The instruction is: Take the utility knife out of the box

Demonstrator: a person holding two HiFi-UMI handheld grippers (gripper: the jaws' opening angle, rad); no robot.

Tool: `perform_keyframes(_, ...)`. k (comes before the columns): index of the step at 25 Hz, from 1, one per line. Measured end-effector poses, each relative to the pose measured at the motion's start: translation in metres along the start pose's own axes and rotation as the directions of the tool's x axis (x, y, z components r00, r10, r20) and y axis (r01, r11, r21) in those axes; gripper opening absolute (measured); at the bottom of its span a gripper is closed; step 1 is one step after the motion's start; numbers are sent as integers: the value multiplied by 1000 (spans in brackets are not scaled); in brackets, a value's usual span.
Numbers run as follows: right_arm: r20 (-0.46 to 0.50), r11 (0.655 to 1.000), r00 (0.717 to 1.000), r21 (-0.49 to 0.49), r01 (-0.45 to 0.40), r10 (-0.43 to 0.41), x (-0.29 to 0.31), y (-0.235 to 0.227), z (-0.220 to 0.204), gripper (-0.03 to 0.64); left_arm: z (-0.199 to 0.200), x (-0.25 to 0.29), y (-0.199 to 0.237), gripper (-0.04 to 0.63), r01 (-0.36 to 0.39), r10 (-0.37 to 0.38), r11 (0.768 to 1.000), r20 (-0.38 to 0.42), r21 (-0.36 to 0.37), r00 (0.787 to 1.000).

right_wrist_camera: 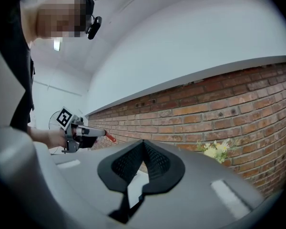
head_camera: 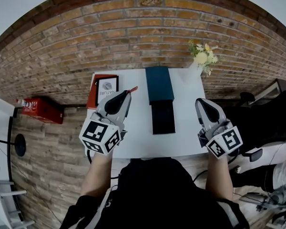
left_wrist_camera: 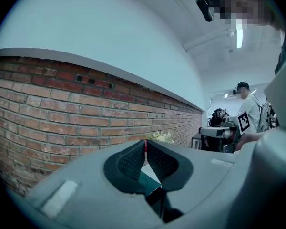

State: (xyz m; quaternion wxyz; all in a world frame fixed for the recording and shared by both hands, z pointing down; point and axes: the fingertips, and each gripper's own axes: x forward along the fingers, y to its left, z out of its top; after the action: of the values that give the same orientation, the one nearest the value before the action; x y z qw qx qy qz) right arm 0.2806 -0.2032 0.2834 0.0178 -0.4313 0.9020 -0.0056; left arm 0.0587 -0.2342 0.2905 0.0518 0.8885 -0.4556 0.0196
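Observation:
My left gripper (head_camera: pixel 127 92) hovers over the left part of the white table (head_camera: pixel 133 142) and is shut on the utility knife (head_camera: pixel 133 88). The knife's thin red end sticks out past the tips. In the left gripper view the knife (left_wrist_camera: pixel 144 148) shows only as a red sliver pinched between the pads. The box lies at the table's middle, its dark teal sleeve (head_camera: pixel 159 84) farther back and its black tray (head_camera: pixel 163 117) nearer to me. My right gripper (head_camera: pixel 200 101) is shut on nothing to the right of the box. The right gripper view shows the left gripper (right_wrist_camera: pixel 106 135) with the red tip.
A red-brown book with a white card (head_camera: pixel 104 89) lies at the table's back left corner. A vase of flowers (head_camera: pixel 202 56) stands at the back right corner. A red crate (head_camera: pixel 38 109) sits on the floor at left, by the brick wall (head_camera: pixel 133 32). Another person (left_wrist_camera: pixel 248 109) stands in the background.

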Motion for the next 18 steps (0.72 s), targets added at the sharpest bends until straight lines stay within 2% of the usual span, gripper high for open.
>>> perform_keyframes(18,-2,999,999,22,-47,47,10,9,1,-2,11,-10,5,18,-22,22,1000,9,21,1000)
